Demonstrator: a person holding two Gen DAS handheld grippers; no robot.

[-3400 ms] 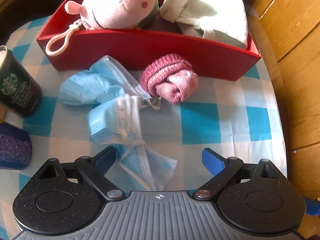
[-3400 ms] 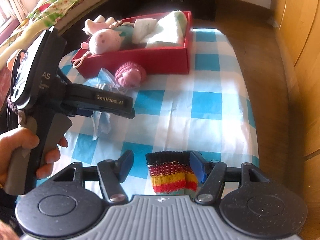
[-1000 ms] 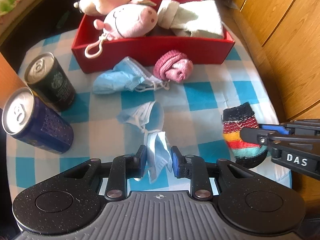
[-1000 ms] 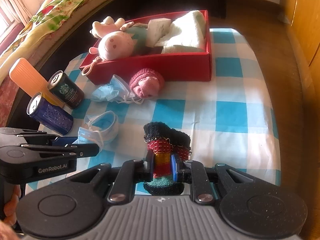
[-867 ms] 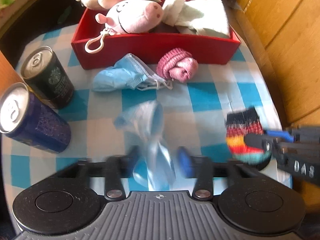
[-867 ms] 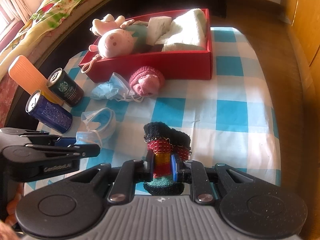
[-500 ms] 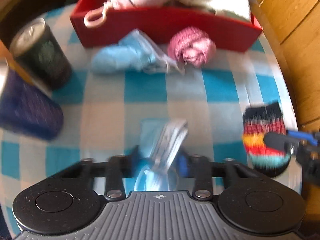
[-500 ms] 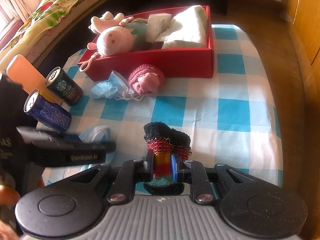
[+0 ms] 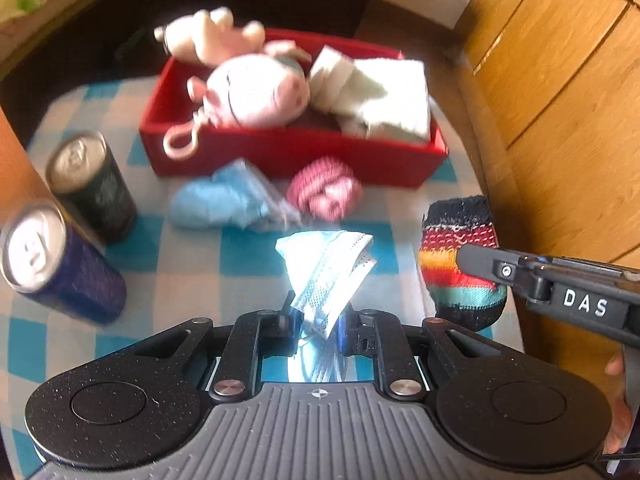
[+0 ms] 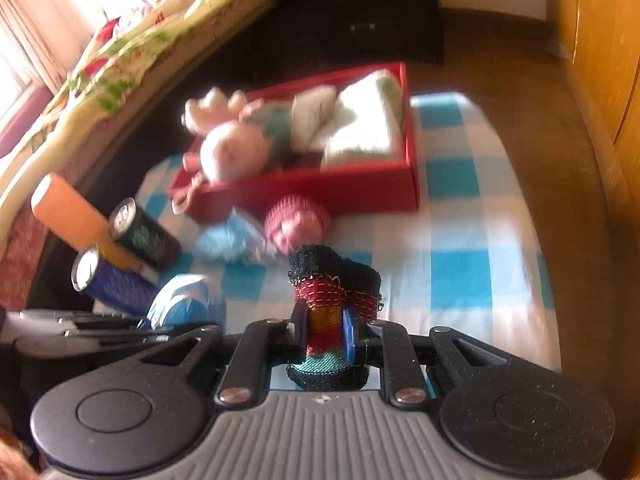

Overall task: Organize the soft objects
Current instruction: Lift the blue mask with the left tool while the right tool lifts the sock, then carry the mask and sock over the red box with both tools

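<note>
Left gripper (image 9: 314, 322): its jaws are closing on a light blue face mask (image 9: 326, 270), pinched between the pads and lifted clear of the cloth, its crumpled upper end standing above the fingers.
Right gripper (image 10: 325, 334): clamped tight on a rainbow-striped knitted sock (image 10: 332, 308) with a black cuff and toe; the sock stands upright between the pads, off the table.
Sock from the left view: it hangs to the right of the mask (image 9: 460, 264), near the table's right edge.
Table (image 9: 192, 264): covered with a blue-and-white checked cloth.
Cans: a blue drink can (image 9: 60, 264) and a dark green one (image 9: 94, 186) stand upright close together at the left edge.
Second mask (image 9: 222, 200): light blue, crumpled, lying on the cloth just in front of the box.
Pink knitted sock (image 9: 326, 192): rolled into a ball, touching the second mask's right side, just in front of the box wall.
Red box (image 9: 288, 152): at the far end of the table, holding a pink pig plush (image 9: 260, 94) with a keyring loop over the front wall, and folded white cloth (image 9: 380, 96) on its right side.
Smaller plush (image 9: 208, 36): pale, on the far left rim.
</note>
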